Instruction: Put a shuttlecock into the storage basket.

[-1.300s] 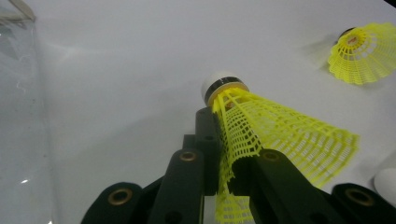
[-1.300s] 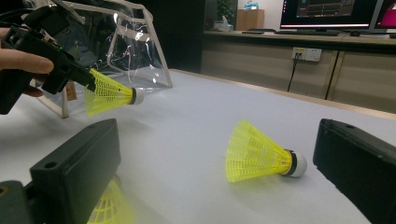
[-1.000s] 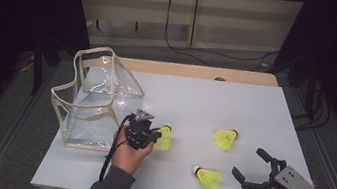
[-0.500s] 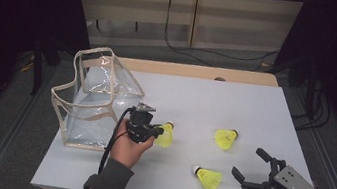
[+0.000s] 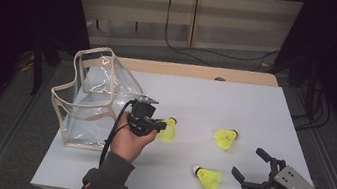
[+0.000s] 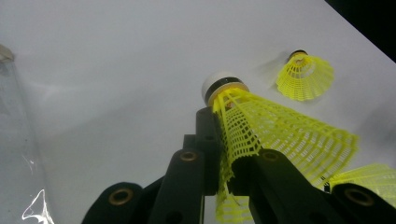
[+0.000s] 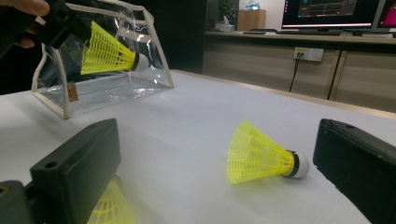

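My left gripper (image 5: 154, 124) is shut on the mesh skirt of a yellow shuttlecock (image 5: 167, 130), held off the white table (image 5: 235, 104) with its cork tip pointing away from the hand. The left gripper view shows both black jaws pinching the skirt of that shuttlecock (image 6: 280, 135). In the right gripper view the held shuttlecock (image 7: 109, 53) hangs in front of a clear bag (image 7: 107, 88). My right gripper (image 5: 248, 162) rests open near the front right edge. A second shuttlecock (image 5: 225, 138) lies beyond it and a third shuttlecock (image 5: 208, 179) lies just to its left.
The clear plastic bag (image 5: 92, 98) with beige trim stands open at the table's left side, just left of my left hand. A wooden strip (image 5: 195, 71) runs along the table's far edge. Dark floor and cabinets surround the table.
My left hand has lifted the held shuttlecock a little higher above the table. The right gripper and the two loose shuttlecocks have stayed put.
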